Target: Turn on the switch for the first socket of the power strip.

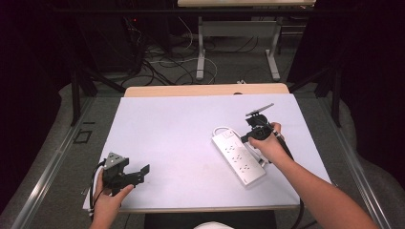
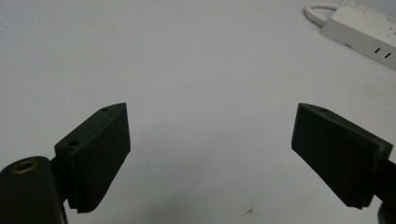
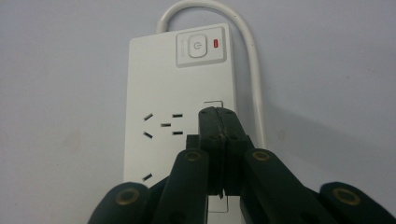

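Note:
A white power strip (image 1: 239,157) lies diagonally on the white table cover, right of centre. In the right gripper view the power strip (image 3: 182,93) has a power button (image 3: 197,46) with a red light beside it, and its white cord (image 3: 252,60) loops round the far end. My right gripper (image 1: 247,138) hovers over the strip's far half; my right gripper (image 3: 218,115) has its jaws pressed together with nothing between them, just above the strip's face. My left gripper (image 1: 143,172) rests at the near left corner; my left gripper (image 2: 211,112) is wide open over bare cover, with the strip (image 2: 364,32) far off.
The white cover (image 1: 181,129) lies on a wooden table (image 1: 205,89). Beyond it stand another table's white legs (image 1: 200,52) and loose cables on the floor (image 1: 167,64). Dark curtains close in both sides.

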Available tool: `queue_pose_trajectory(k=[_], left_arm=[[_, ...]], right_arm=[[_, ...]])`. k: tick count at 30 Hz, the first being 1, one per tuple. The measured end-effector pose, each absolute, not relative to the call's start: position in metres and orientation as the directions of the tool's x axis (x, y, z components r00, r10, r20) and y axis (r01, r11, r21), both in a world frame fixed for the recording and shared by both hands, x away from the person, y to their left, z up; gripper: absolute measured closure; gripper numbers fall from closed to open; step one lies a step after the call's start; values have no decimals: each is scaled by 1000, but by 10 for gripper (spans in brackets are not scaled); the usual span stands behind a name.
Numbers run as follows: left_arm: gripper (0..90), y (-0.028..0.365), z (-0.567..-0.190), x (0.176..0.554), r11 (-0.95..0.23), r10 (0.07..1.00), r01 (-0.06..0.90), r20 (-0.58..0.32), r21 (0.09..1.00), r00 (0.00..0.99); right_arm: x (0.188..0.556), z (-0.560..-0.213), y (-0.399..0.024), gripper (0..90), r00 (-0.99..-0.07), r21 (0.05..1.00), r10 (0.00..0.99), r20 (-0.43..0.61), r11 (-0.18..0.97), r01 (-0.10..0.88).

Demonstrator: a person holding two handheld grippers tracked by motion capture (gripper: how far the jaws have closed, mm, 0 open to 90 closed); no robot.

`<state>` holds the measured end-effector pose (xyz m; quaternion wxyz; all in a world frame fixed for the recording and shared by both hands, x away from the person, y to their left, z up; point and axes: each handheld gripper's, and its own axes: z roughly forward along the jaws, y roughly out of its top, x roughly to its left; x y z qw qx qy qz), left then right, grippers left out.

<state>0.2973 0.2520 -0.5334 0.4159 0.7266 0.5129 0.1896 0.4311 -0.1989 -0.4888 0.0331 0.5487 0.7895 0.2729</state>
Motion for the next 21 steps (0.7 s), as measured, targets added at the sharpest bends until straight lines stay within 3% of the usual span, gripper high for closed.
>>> queue_pose_trajectory(k=[21], left_arm=[[121,252,-534,298,-126,903,587,-152,800,402]], right_arm=[[441,-501,-186,900,-386,455,892,236,249,855]])
